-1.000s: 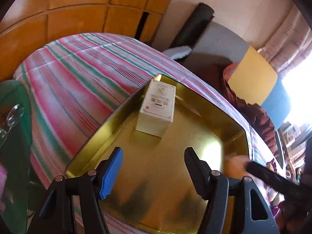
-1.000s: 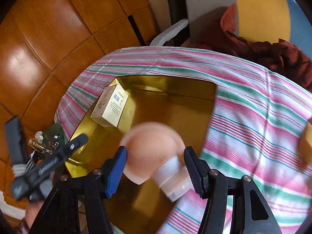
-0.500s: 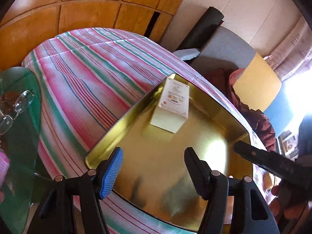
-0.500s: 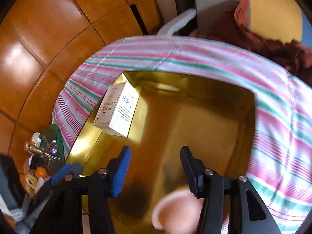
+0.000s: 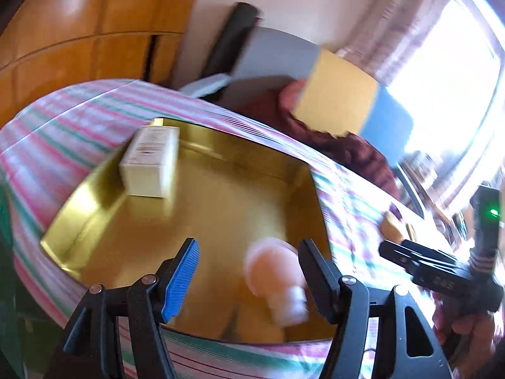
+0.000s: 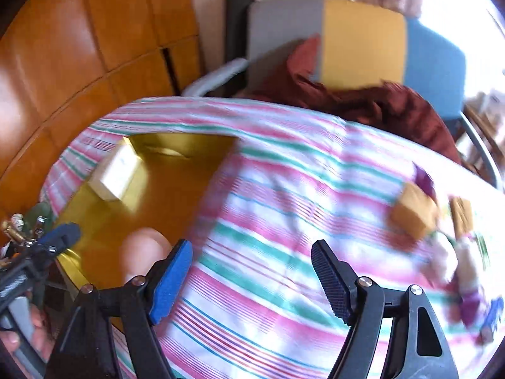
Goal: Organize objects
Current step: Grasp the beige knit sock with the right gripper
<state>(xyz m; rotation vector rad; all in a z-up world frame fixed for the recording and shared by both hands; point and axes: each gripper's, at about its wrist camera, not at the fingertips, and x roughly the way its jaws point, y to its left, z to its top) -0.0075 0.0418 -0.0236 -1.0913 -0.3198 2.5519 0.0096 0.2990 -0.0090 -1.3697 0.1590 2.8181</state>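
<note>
1. We see our left tool (image 5: 247, 271) with its fingers spread apart and nothing between them, hovering over the near edge of a gold tray (image 5: 75, 214) that sits on a striped cloth (image 5: 47, 132).
2. Our right tool (image 6: 252, 279) is likewise spread wide with nothing in its grip, and it hangs above the striped cloth (image 6: 284, 189), to the right of the gold tray (image 6: 176, 195).
3. A peach-coloured bottle with a pale cap (image 5: 276, 276) lies on its side on the tray floor near the front right corner; from the left wrist view it shows between the left tool's fingers but lower, on the tray. In the right wrist view the same bottle (image 6: 142, 252) appears partly behind the blue-padded finger (image 6: 170, 284).
4. A cream box (image 5: 151, 161) lies in the tray's far left corner, close against the wall there, well apart from the bottle. The right wrist view shows it (image 6: 118, 173) in the same corner.
5. Off to the right on the cloth we make out an orange-brown block (image 6: 413, 213), a smaller tan piece (image 6: 460, 214) just beside it, and a blurred cluster of pale and purple items (image 6: 464, 271) nearer the edge; the motion blur keeps us from telling what these are.
6. Behind the cloth sit a dark red fabric heap (image 6: 378, 104) and a grey, yellow and blue cushion (image 6: 363, 38), with wooden panels (image 6: 79, 47) to the left.
</note>
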